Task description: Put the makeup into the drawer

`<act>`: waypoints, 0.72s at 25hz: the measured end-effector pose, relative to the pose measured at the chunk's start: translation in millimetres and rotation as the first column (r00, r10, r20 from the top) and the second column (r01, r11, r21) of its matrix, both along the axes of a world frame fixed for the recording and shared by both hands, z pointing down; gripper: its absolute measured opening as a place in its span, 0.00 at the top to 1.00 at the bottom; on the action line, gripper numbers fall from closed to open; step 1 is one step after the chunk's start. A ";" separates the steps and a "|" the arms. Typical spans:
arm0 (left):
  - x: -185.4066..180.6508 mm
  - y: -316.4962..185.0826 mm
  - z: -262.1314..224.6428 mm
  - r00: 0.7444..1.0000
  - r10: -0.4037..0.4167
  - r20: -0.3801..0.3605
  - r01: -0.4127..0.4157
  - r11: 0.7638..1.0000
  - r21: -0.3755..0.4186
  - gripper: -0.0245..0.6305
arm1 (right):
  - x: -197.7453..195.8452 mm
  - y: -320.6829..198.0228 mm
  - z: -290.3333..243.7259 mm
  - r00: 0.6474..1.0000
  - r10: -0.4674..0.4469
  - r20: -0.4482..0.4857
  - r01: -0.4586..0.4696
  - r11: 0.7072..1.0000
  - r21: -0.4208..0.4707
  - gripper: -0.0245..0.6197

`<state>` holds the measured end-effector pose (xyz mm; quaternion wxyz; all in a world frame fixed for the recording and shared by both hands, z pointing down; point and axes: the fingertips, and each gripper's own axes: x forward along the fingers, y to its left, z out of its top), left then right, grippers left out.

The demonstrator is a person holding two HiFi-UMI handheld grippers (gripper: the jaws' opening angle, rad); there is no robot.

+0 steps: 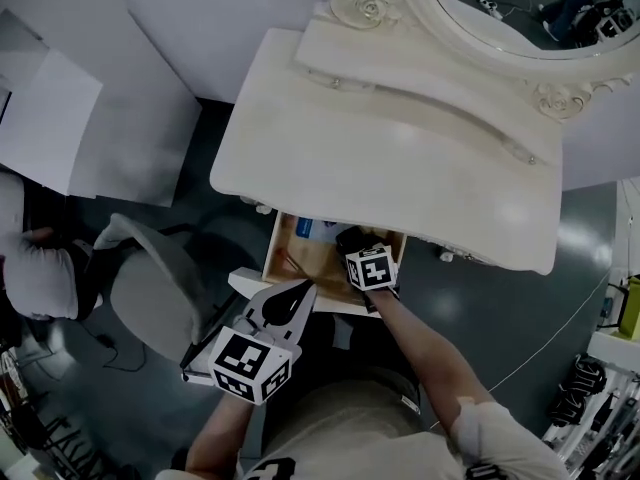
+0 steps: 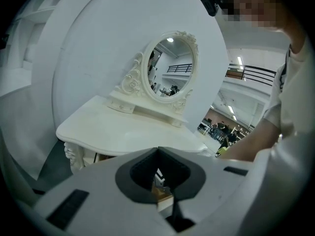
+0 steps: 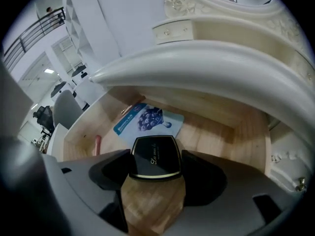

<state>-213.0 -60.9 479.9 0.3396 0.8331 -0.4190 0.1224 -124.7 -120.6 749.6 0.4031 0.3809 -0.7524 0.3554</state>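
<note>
The dressing table's wooden drawer [image 1: 285, 258] stands pulled out toward me. My right gripper [image 1: 358, 248] reaches down into the drawer [image 3: 216, 132], shut on a black square compact [image 3: 154, 157] with gold lettering, held just above the drawer floor. A blue sachet [image 3: 147, 119] lies flat on the floor behind the compact, and a small pinkish stick [image 3: 98, 144] lies at the drawer's left side. My left gripper [image 1: 298, 293] hovers at the drawer's front left corner. Its jaws [image 2: 158, 150] are shut with nothing in them.
The white dressing table top [image 1: 400, 158] overhangs the back of the drawer, with an oval mirror [image 1: 520, 8] behind it. A grey chair [image 1: 150, 278] stands left of the drawer. Another person [image 1: 30, 268] sits at the far left.
</note>
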 end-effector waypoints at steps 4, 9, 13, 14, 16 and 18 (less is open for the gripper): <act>1.8 -0.6 6.5 1.000 0.005 0.001 -0.005 1.000 -0.009 0.88 | 8.4 -8.7 11.7 0.997 0.077 -0.011 -0.077 0.997 -0.002 0.44; -2.6 2.8 6.1 1.000 0.002 0.011 -0.002 1.000 -0.016 0.88 | 21.8 -13.4 14.3 0.976 0.214 -0.039 -0.215 0.976 -0.037 0.43; -4.3 3.6 2.6 1.000 0.005 0.012 -0.005 1.000 -0.011 0.88 | 19.1 -10.6 9.8 0.975 0.222 -0.004 -0.222 0.973 -0.062 0.43; -4.7 3.1 2.0 1.000 0.006 0.011 -0.006 1.000 -0.008 0.88 | 18.6 -10.4 6.6 0.974 0.226 0.011 -0.225 0.972 -0.062 0.43; -5.9 2.3 0.7 1.000 0.007 0.009 -0.007 1.000 -0.003 0.88 | 17.2 -8.9 -1.8 0.971 0.233 0.044 -0.230 0.971 -0.059 0.43; -7.0 2.1 -1.3 1.000 0.008 0.005 -0.008 1.000 0.003 0.88 | 14.7 -6.8 -15.2 0.963 0.248 0.105 -0.243 0.968 -0.056 0.43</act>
